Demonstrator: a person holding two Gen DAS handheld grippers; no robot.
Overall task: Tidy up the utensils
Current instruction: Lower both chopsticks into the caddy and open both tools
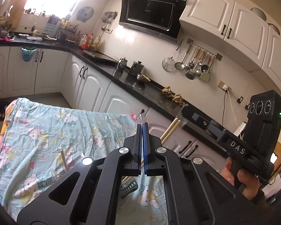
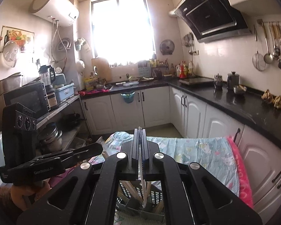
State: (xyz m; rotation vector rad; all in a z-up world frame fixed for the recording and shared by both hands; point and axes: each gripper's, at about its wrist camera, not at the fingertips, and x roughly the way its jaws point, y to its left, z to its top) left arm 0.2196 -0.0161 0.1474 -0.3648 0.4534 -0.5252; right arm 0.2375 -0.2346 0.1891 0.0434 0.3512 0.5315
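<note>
The right gripper clamps a thin clear utensil hanging into the dark perforated basket below it. The left gripper is closed on a clear plastic wrapper.

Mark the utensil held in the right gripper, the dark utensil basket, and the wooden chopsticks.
Clear-handled utensil (image 2: 142, 187), right wrist view, on its shaft below the jaws.
Dark basket (image 2: 155, 196), right wrist view, on its slotted wall.
Wooden chopsticks (image 1: 170, 129), left wrist view, upper shafts.
</note>
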